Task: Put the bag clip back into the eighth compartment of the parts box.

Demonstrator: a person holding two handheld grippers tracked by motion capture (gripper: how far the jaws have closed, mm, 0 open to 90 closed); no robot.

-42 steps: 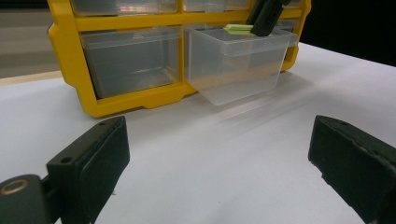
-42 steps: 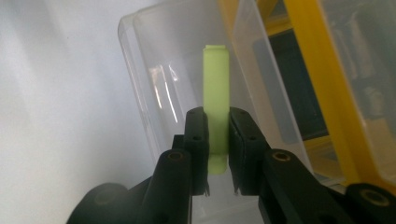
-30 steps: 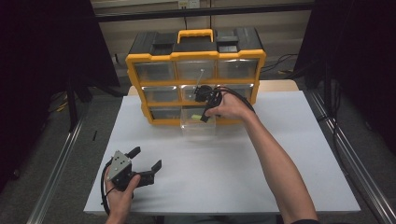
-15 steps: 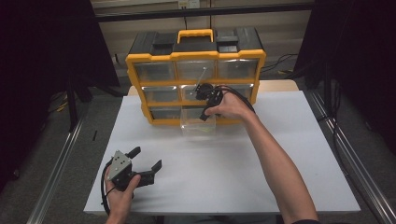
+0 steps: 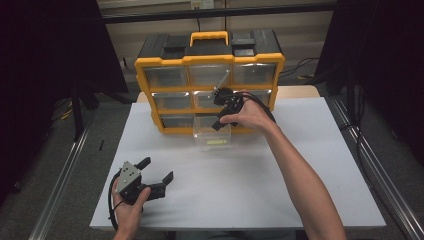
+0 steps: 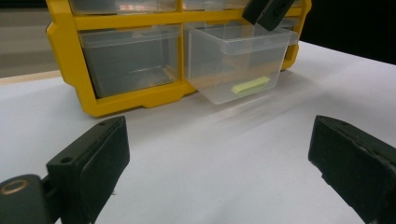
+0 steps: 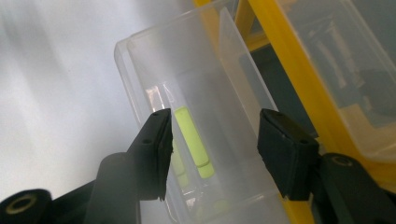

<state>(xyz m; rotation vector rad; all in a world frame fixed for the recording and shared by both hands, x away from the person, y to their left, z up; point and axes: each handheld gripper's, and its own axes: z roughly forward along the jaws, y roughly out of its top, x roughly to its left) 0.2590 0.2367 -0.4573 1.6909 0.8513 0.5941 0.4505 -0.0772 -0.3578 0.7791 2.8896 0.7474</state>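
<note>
Clear drawer (image 5: 212,134), one green strip (image 6: 251,85) inside.

The organizer (image 5: 209,82) is standing at the table's (image 5: 300,165) far edge. Its bottom-middle drawer (image 5: 212,134) is projecting toward the near side, with a strip (image 5: 216,142) lying inside.

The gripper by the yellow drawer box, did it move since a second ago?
No. The right gripper hangs over the pulled-out clear drawer of the yellow organizer, at the same spot against its middle row as before.
</note>
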